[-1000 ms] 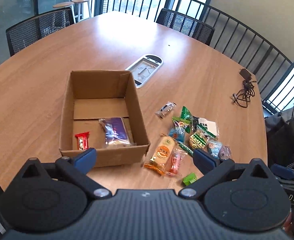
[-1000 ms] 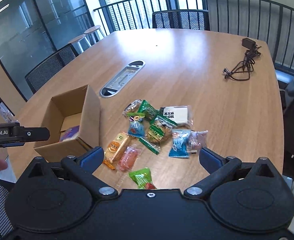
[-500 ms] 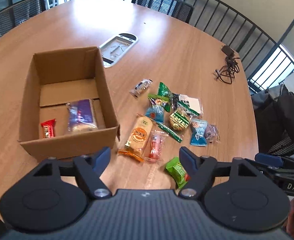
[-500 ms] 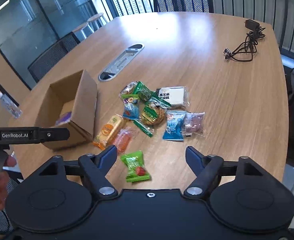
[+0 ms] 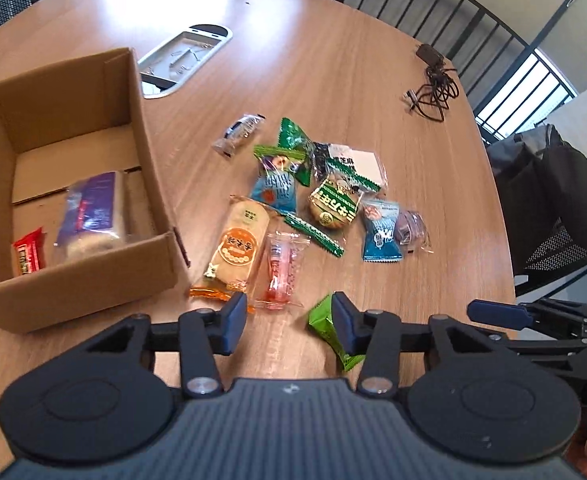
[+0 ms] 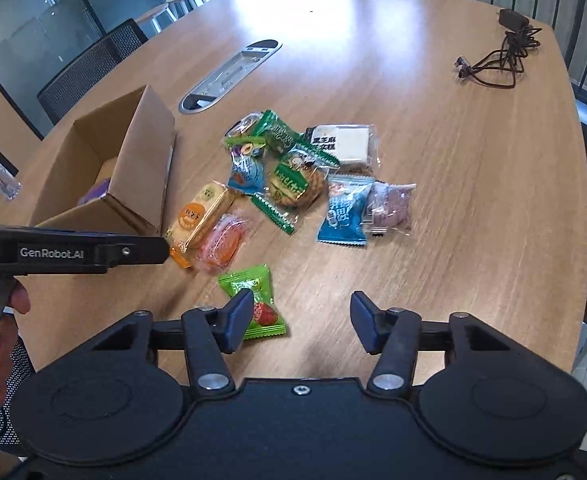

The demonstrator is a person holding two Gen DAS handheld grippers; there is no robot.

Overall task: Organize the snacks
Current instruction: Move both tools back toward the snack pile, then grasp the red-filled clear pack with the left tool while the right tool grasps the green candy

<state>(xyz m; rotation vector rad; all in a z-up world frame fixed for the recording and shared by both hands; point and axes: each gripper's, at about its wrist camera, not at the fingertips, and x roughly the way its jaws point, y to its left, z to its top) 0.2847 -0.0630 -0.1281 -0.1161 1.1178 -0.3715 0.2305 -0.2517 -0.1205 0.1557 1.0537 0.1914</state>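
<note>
An open cardboard box stands on the wooden table and holds a red bar and a purple packet. To its right lie several loose snacks, among them an orange biscuit packet, a pink packet and a green candy packet. My left gripper hovers just short of the pink packet, its jaws closing over bare table. My right gripper is closing too, with the green packet beside its left finger and nothing between the pads.
A metal cable hatch is set into the table beyond the box. A black charger with its coiled cable lies far right. Mesh chairs and a railing ring the table, and a bag rests on the chair at right.
Both grippers have sunk toward the table and come closer to the snacks. Both pairs of jaws have narrowed from wide open to about a third.
</note>
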